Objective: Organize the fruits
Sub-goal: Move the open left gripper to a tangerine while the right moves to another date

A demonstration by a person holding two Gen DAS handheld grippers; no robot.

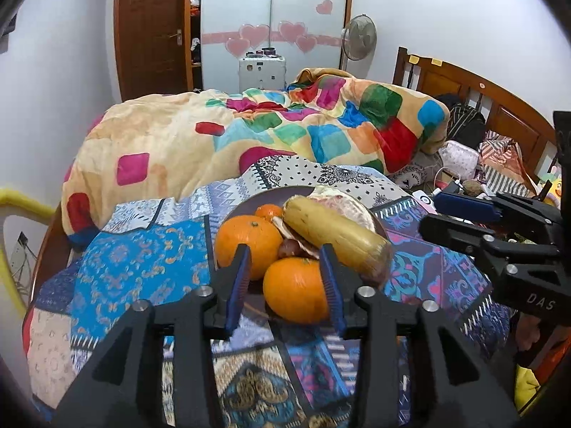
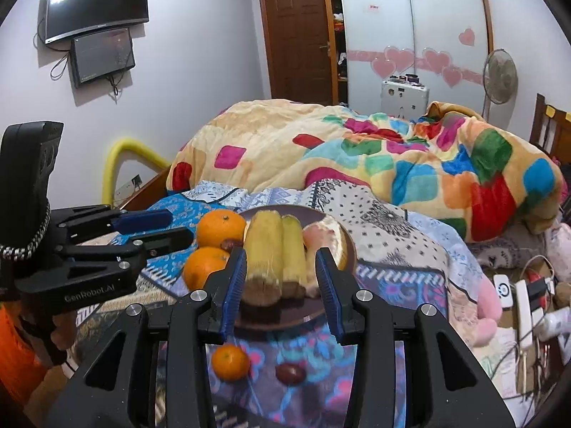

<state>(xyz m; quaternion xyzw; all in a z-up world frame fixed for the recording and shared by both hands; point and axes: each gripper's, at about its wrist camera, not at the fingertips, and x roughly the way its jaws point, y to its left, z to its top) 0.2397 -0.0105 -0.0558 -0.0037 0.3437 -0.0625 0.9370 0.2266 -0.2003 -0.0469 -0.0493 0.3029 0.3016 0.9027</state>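
A dark plate (image 1: 249, 203) (image 2: 285, 317) sits on a patterned cloth on the bed. It holds two large oranges (image 1: 246, 237) (image 1: 296, 290) (image 2: 220, 227), a small mandarin (image 1: 268, 211), two yellow sugarcane pieces (image 1: 332, 232) (image 2: 264, 246), a peeled pomelo (image 1: 342, 203) (image 2: 326, 233) and a brown date (image 1: 289, 248). My left gripper (image 1: 285, 285) is open, its fingers either side of the near orange. My right gripper (image 2: 282, 281) is open in front of the sugarcane. A small mandarin (image 2: 230, 362) and a date (image 2: 289, 372) lie on the cloth below the right gripper.
A bright patchwork quilt (image 1: 249, 135) (image 2: 392, 157) is heaped behind the plate. Chargers, cables and a pink toy (image 2: 517, 296) clutter the bed to the right. A wooden headboard (image 1: 499, 107) and a yellow foam rail (image 1: 25, 199) bound the bed.
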